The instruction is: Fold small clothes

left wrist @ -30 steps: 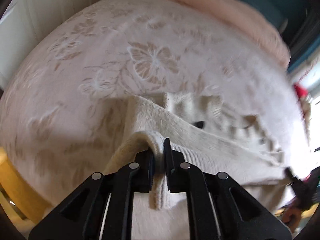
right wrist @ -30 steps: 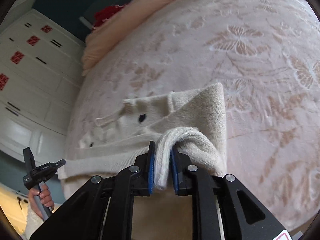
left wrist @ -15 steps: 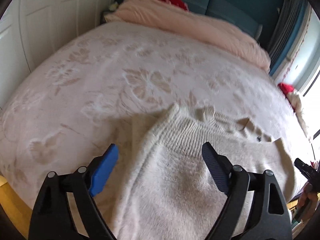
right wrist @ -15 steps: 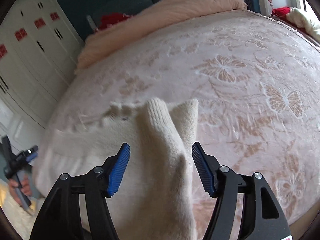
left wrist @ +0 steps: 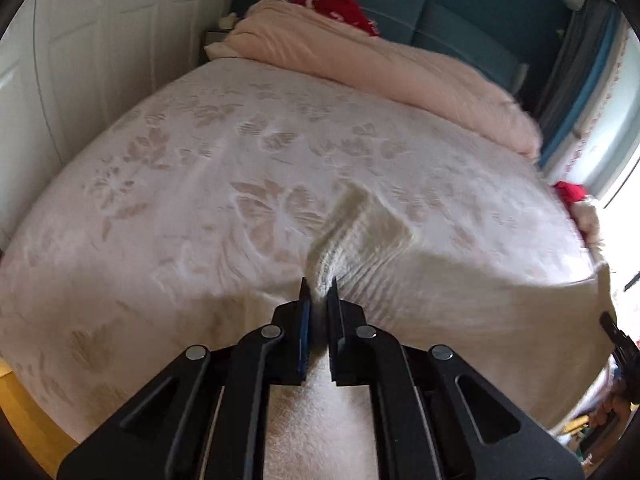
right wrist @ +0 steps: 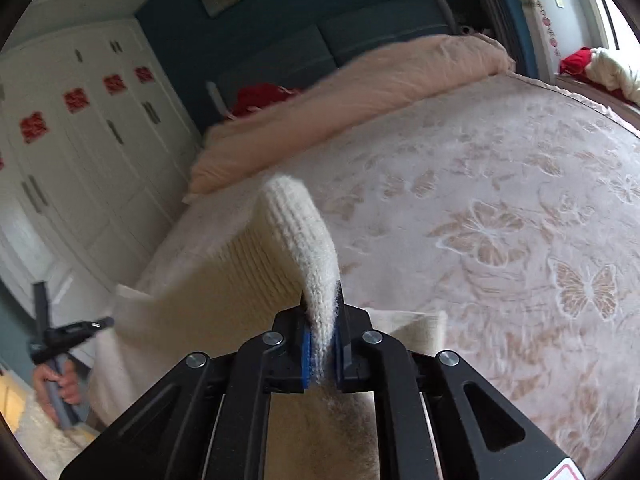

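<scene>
A small cream knitted sweater (left wrist: 420, 276) lies at the near edge of a bed. My left gripper (left wrist: 318, 290) is shut on its ribbed edge and holds it raised off the bed. The sweater also shows in the right wrist view (right wrist: 240, 272), where my right gripper (right wrist: 322, 300) is shut on another part of the ribbed edge, which arches up above the jaws. The fabric stretches between the two grippers. The other gripper shows at the right edge of the left wrist view (left wrist: 618, 340) and at the left edge of the right wrist view (right wrist: 68, 334).
The bed has a pale cover with a butterfly pattern (left wrist: 240, 208). A pink duvet (left wrist: 380, 64) lies rolled along the headboard end with red fabric (left wrist: 340, 8) behind it. White wardrobe doors (right wrist: 80, 140) stand on one side, a window (left wrist: 616, 152) on the other.
Both grippers let go of the folded sweater, opened, then shut again on its ribbed edge. They now lift that edge up off the bed.
</scene>
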`<action>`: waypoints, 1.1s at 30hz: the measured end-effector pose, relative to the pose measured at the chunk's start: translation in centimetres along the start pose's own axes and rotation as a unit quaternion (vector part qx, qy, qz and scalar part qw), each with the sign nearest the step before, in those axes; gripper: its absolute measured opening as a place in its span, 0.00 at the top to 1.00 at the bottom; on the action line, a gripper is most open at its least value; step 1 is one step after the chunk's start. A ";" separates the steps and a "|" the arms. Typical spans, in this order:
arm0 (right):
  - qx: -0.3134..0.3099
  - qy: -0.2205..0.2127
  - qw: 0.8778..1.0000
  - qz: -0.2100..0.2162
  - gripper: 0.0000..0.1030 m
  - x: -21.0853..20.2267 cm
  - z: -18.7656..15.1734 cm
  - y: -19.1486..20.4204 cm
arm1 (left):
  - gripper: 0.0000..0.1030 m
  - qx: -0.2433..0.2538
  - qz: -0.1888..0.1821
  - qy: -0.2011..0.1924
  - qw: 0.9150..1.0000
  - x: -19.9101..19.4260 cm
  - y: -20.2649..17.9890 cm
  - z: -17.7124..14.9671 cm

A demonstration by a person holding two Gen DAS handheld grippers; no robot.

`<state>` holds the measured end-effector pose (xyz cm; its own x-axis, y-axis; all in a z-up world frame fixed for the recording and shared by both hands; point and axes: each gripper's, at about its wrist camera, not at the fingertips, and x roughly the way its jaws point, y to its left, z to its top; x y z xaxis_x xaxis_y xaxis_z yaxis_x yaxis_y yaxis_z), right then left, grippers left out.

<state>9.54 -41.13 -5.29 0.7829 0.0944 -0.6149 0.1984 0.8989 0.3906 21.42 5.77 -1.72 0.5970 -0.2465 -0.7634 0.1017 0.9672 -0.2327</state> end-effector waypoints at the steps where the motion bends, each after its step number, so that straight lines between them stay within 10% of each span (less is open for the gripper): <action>1: 0.009 0.030 0.999 -0.014 0.92 2.5 -0.6 -1.1 | 0.95 -0.005 0.011 0.020 1.000 1.9 0.2 0.1; 4: 0.033 0.125 0.990 -0.057 0.92 9.6 -3.7 -4.0 | 0.94 -0.019 0.046 0.084 0.995 8.2 0.9 -1.5; 10: 0.029 0.068 0.997 -0.029 0.92 7.5 -1.6 -2.6 | 0.94 -0.020 0.059 0.064 0.996 8.3 0.9 -2.1; 14: 0.046 0.146 0.987 -0.056 0.91 11.3 -3.2 -4.9 | 0.93 -0.001 0.081 0.104 0.991 11.1 1.0 -2.6; 21: 0.006 0.027 0.998 -0.060 0.79 2.2 -2.6 -0.8 | 0.80 0.008 0.011 0.025 1.000 3.0 -0.3 -2.8; 26: -0.027 0.104 0.993 0.050 0.92 3.5 -7.8 6.2 | 0.64 0.036 -0.027 0.012 0.999 0.9 -4.7 -7.1; 30: -0.078 0.133 0.988 -0.005 1.00 6.8 -11.2 5.7 | 0.63 0.050 0.021 0.079 0.995 6.0 -5.0 -10.7; 33: 0.027 0.118 0.993 0.008 1.00 4.1 -10.3 0.9 | 0.63 0.044 0.017 0.068 0.997 5.0 -3.6 -10.9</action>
<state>6.87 -35.55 -14.50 0.6282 0.2112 -0.7488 0.2239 0.8727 0.4340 15.35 0.38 -11.32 0.4884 -0.2135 -0.8461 0.1558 0.9754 -0.1561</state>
